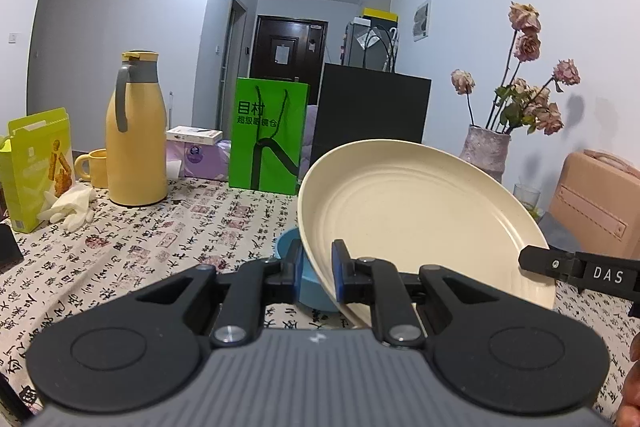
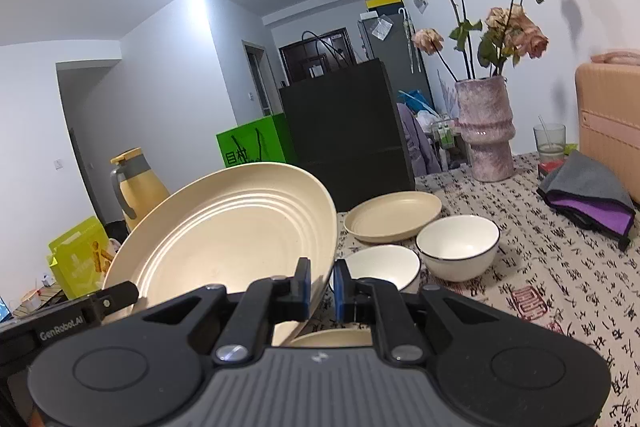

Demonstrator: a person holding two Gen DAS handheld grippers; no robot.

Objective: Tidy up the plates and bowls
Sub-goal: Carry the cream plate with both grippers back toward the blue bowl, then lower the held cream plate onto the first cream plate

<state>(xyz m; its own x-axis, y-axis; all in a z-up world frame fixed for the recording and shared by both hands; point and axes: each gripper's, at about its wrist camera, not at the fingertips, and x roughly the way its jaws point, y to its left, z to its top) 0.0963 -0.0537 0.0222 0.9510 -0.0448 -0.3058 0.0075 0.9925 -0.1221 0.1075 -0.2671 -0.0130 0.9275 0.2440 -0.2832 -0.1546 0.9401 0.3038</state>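
While tilted, plate [image 1: 420, 211] spans both claws.

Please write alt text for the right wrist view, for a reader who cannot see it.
The right gripper jaws clamp the rim of a large round cream plate, held tilted above the patterned tablecloth. Beyond it sit a smaller cream plate and two white black-rimmed bowls.

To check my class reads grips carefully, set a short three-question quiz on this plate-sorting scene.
1. True or false: the large cream plate lies flat on the tablecloth.
2. Left gripper, right gripper: whose jaws clamp the plate's rim? A) left only B) right only C) both
3. How many white bowls stand on the tablecloth in the right wrist view?
Key: 1 false, it is held tilted; 2 C; 3 two.
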